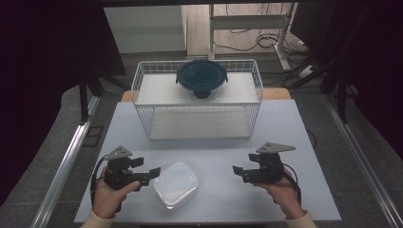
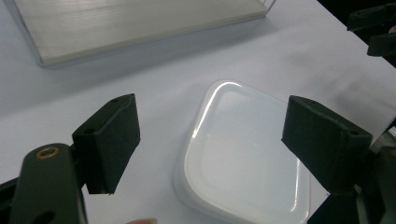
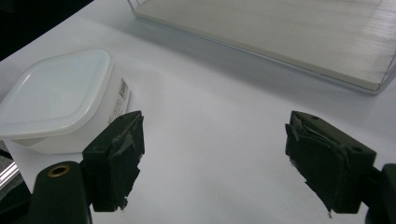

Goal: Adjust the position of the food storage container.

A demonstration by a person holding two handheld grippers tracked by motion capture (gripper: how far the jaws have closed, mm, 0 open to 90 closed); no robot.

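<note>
A translucent white lidded container (image 1: 176,184) sits on the white table near its front, seen close in the left gripper view (image 2: 243,154) and at the left in the right gripper view (image 3: 58,98). My left gripper (image 1: 153,173) stands open just left of it, jaws spread wide with the container (image 2: 243,154) ahead between them. My right gripper (image 1: 237,172) is open to the container's right, apart from it, nothing between its pads (image 3: 119,154). A round dark-lidded glass container (image 1: 202,78) rests on top of the white wire rack (image 1: 197,102).
The wire rack has a pale lower shelf (image 3: 289,32) and stands across the table's back half. The table's edges (image 1: 95,156) drop off to a dark floor; cables and a desk frame (image 1: 247,23) lie beyond.
</note>
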